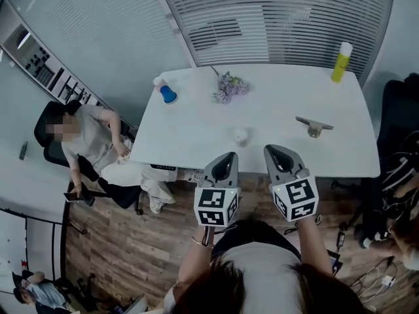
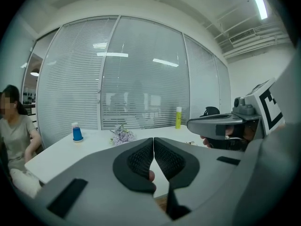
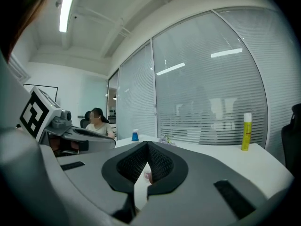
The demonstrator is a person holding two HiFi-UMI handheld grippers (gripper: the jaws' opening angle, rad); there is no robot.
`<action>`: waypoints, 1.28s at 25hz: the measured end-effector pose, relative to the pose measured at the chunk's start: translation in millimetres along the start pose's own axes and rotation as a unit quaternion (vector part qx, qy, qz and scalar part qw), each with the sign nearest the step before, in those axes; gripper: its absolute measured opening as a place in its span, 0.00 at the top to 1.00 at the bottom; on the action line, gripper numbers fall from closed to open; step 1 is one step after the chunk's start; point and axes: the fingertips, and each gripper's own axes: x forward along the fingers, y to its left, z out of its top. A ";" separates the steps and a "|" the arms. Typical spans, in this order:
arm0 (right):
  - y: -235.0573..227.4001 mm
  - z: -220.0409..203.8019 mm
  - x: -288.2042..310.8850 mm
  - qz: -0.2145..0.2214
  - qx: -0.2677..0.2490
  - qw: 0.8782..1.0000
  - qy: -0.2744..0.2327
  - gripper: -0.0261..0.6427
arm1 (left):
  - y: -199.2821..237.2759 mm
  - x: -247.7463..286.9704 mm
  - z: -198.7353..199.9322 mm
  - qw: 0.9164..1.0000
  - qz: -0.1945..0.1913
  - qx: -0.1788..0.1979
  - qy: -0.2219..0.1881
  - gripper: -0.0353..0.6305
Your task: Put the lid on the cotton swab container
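The left gripper (image 1: 228, 159) and the right gripper (image 1: 272, 152) are held side by side over the near edge of the white rectangular table (image 1: 275, 110), close together but not touching, both pointing across the tabletop. In the left gripper view its 2 dark ribbed pads meet at the tips, so the jaws are closed with nothing between them. The right gripper view shows the same: tips pressed together and empty.

The small white round cotton swab container (image 1: 241, 135) stands on the table just beyond the 2 grippers, roughly between the lines they point along and clear of both. It is too small to tell whether its lid is on. In each gripper view a pale shape that may be the container shows through the gap under the closed tips.

Further back on the table are a small bottle with a blue cap (image 1: 168, 93), a bunch of pale purple flowers (image 1: 229, 87), a tall yellow bottle with a white cap (image 1: 340, 62) and a small grey metal object (image 1: 314, 127). A person (image 1: 88, 142) sits beside the table's left end.
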 end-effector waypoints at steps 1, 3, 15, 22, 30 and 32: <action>0.5 1.7 -0.5 -0.002 -0.006 1.000 -0.003 0.93 | 0.4 0.0 2.0 1.000 -0.002 0.002 -0.002 0.91; 2.0 4.7 -1.0 -0.006 -0.014 1.000 -0.007 0.93 | 1.3 -0.8 5.5 1.000 -0.008 0.005 -0.005 0.91; 26.0 26.7 -1.0 -0.058 -0.024 0.998 -0.014 0.93 | 19.7 -25.0 31.4 0.998 -0.058 0.022 -0.026 0.91; 45.4 39.3 -4.2 -0.075 -0.034 0.997 -0.013 0.93 | 35.1 -41.9 41.7 0.996 -0.073 0.016 -0.038 0.91; 64.0 45.3 -5.0 -0.089 -0.036 0.995 -0.011 0.93 | 47.0 -57.1 41.5 0.995 -0.086 0.011 -0.041 0.91; 67.2 46.8 -4.9 -0.092 -0.031 0.995 -0.012 0.93 | 50.1 -60.1 41.3 0.995 -0.089 0.010 -0.041 0.91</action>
